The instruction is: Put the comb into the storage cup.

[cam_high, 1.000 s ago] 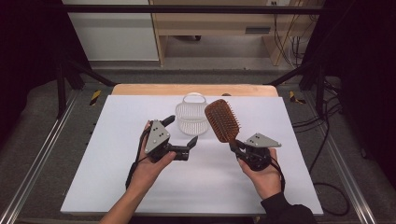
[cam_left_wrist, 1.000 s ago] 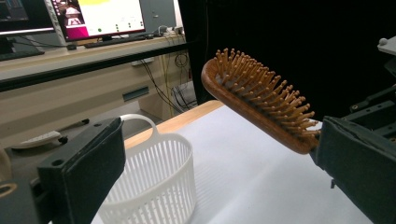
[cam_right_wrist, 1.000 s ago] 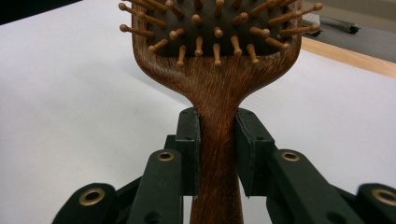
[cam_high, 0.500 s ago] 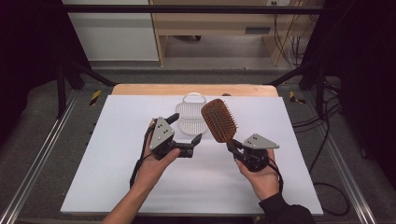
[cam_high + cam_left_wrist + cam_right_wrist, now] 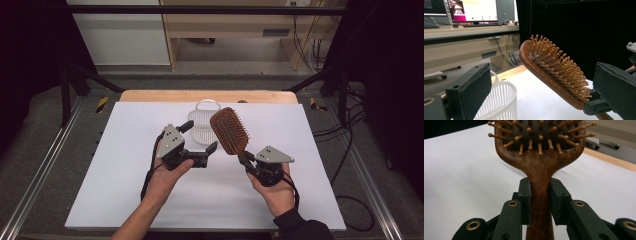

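So going from the left side: the left gripper (image 5: 202,137) is held up a little above the middle of the white tabletop (image 5: 125,200), and its jaws are spread wide with nothing between them. One jaw points toward the far edge, the other sits near the bottom of the brush head. Just past it, toward the far edge and about halfway along, there's a white slotted basket (image 5: 204,125) standing upright on the tabletop; in the left gripper view you can see its rim and a loop handle right behind one jaw. Next over is the wooden hairbrush (image 5: 229,130), a paddle type with wooden pins, lifted clear of the tabletop and tilted so the head leans toward the basket, and from the high view it overlaps the basket's right side. Can't tell whether they actually touch. The right gripper (image 5: 246,160) has the brush by the handle: the right gripper view shows both pads pressed against the narrow neck just below the head, pins facing the camera. The person's hand (image 5: 275,187) holding that gripper is over the near right part of the tabletop.
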`<act>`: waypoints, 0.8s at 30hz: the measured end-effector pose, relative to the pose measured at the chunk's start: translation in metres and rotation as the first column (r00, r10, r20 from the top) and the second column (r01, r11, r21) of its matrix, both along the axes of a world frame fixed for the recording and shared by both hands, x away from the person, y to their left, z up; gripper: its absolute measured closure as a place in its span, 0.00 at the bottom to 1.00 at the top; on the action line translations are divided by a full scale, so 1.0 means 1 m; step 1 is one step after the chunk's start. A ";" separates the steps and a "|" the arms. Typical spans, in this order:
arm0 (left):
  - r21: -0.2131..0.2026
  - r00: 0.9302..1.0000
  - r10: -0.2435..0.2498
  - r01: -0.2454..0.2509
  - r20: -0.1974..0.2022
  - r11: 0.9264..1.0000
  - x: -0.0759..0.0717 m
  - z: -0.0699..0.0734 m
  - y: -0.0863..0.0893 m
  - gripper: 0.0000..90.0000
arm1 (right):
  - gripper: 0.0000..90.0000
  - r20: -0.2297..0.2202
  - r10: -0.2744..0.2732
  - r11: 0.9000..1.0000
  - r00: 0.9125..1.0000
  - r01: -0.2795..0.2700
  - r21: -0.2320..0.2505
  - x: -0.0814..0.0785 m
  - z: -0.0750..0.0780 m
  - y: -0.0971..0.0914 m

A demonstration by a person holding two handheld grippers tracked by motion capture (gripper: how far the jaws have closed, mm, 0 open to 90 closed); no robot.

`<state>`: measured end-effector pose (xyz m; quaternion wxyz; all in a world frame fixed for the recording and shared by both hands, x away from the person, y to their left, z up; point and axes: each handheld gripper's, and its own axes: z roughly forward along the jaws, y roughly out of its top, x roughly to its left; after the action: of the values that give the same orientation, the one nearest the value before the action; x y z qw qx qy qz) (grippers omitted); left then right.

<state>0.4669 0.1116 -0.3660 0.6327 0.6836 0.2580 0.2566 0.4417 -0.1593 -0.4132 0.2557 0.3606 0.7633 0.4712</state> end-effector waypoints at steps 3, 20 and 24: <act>-0.002 1.000 -0.019 0.019 -0.018 1.000 0.001 0.001 -0.003 0.03 | 0.81 0.010 0.008 1.000 1.000 -0.008 0.009 -0.001 0.001 0.000; -0.064 0.982 -0.118 0.110 -0.147 0.992 0.025 0.013 -0.024 0.05 | 0.81 0.073 0.064 0.998 0.995 -0.065 0.005 -0.006 0.004 0.009; -0.080 0.978 -0.124 0.112 -0.165 0.990 0.029 0.014 -0.026 0.06 | 0.81 0.080 0.070 0.997 0.994 -0.071 0.008 -0.007 0.005 0.011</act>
<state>0.4956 0.0858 -0.3525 0.6462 0.6944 0.2788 0.1502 0.4347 -0.1488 -0.4086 0.2673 0.3158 0.7622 0.4979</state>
